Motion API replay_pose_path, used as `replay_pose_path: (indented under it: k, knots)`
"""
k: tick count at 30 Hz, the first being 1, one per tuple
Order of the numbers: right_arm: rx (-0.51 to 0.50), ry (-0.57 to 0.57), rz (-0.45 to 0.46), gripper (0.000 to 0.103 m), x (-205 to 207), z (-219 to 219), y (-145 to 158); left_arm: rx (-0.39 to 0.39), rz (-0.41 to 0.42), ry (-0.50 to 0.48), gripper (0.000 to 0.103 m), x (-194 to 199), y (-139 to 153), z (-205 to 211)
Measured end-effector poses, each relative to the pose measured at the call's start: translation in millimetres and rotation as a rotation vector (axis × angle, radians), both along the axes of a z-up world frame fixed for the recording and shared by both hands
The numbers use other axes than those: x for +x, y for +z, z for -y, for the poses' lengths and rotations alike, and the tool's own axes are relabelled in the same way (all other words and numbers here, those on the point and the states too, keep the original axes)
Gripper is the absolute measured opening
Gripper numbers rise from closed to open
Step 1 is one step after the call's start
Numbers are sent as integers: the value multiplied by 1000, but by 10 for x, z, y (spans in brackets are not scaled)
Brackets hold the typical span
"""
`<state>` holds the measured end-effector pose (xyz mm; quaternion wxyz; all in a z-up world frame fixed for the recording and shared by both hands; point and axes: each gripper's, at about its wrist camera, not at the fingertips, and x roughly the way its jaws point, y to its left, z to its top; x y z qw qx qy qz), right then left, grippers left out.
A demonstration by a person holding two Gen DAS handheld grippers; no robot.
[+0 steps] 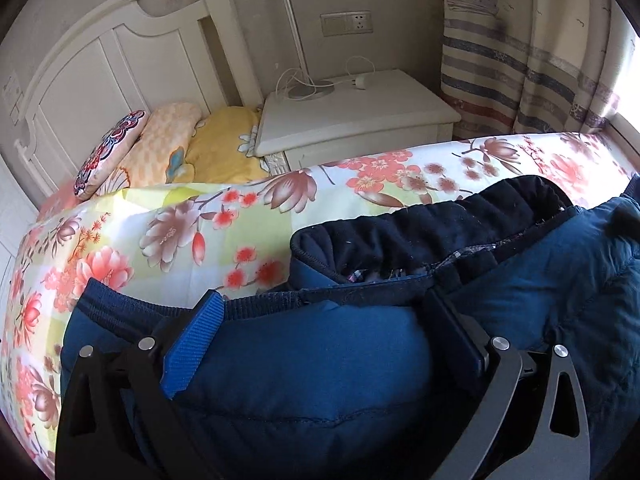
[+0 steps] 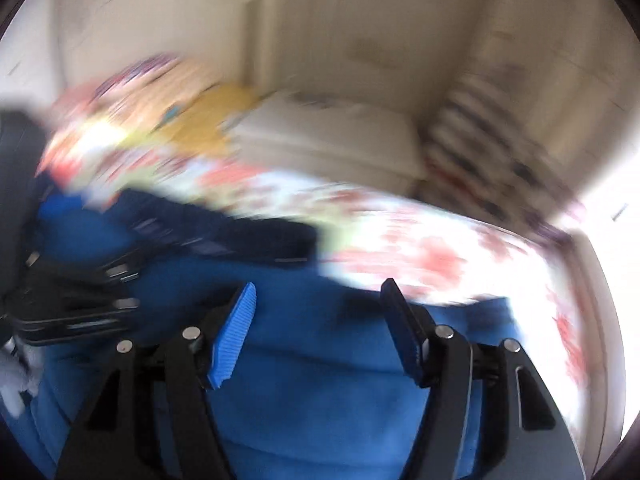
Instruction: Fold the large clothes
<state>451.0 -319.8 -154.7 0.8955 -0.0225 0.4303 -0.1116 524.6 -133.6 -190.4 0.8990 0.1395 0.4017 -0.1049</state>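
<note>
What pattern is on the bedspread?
Pink and brown flowers on white and pale yellow bedspread, clearest in the left wrist view.

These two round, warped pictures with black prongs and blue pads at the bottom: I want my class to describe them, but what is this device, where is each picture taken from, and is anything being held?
A person holds a two-finger tool in each hand, with a wide-angle camera on each looking forward along its fingers. That is why the edges bend.

The sharp picture comes from the left gripper. Its fingers stand wide apart over a blue padded jacket, near the dark ribbed collar; nothing is clamped.

The blurred picture comes from the right gripper, caught mid-motion. Its fingers are also apart above the jacket, apparently gripping nothing.

The jacket lies on a bed with a floral cover. Behind are pillows, a white nightstand carrying a lamp, and a striped curtain.
</note>
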Motion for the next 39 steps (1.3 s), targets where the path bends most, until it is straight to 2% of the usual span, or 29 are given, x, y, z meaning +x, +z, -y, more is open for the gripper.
replay_pose_path:
  k: [1,3,5,6,8,9,11,12,13,15,18,20,21,23,25,26,27,28,29,30,31,32,37,39]
  knots:
    - [23,-45,3,63,-59,153,19,-5,-1,-2,98,-1,2,-6]
    - [182,-138,-32,62,-145,620,-101,-26,-8,-6,98,10,8,-37]
    - [334,-174,-27,59,-177,888,-227,-39,-18,-7,98,24,8,-51]
    - [344,-182,-24,59,-181,912,-249,-40,-25,-7,98,31,10,-45]
    - [285,-178,-45,59,-140,837,-290,-24,-27,2,98,35,46,-22]
    - [254,-174,-57,59,-120,797,-296,13,10,8,97,-29,118,27]
    - [254,-172,-62,59,-112,785,-314,13,48,-38,97,-176,226,130]
    - [269,-173,-59,59,-116,798,-327,11,50,-98,97,-290,257,232]
    - [288,-173,-53,59,-122,826,-335,66,46,-151,97,-379,215,360]
    - [301,-173,-45,59,-124,847,-347,161,54,-180,98,-422,115,470]
    - [284,-172,-48,59,-128,817,-337,83,-17,-174,99,-247,133,298]
    - [271,-171,-50,59,-127,796,-334,111,28,-104,99,-172,167,99]
    - [269,-171,-50,59,-126,797,-333,87,37,-65,99,-98,206,-108]
    - [270,-172,-49,59,-125,797,-335,-65,-37,-8,99,68,252,-548]
    - [266,-172,-52,59,-121,787,-332,-194,-81,106,98,217,215,-1033]
    - [257,-174,-52,59,-124,776,-329,-320,-130,142,96,285,125,-1287]
    - [255,-174,-52,59,-123,771,-329,-408,-162,162,94,300,46,-1412]
    - [255,-173,-51,59,-124,767,-329,-444,-170,173,93,308,-11,-1464]
    - [258,-174,-51,59,-122,764,-331,-422,-163,166,93,305,-12,-1428]
    - [262,-173,-50,59,-126,768,-329,-346,-160,154,94,313,-34,-1303]
    - [265,-174,-49,59,-129,763,-328,-306,-160,152,95,316,-53,-1243]
    - [268,-174,-48,59,-129,761,-328,-291,-158,153,95,310,-66,-1219]
    - [295,-175,-40,59,-139,814,-329,-361,-144,161,96,291,-53,-1328]
    - [299,-175,-37,59,-142,818,-322,-339,-138,168,96,286,-32,-1313]
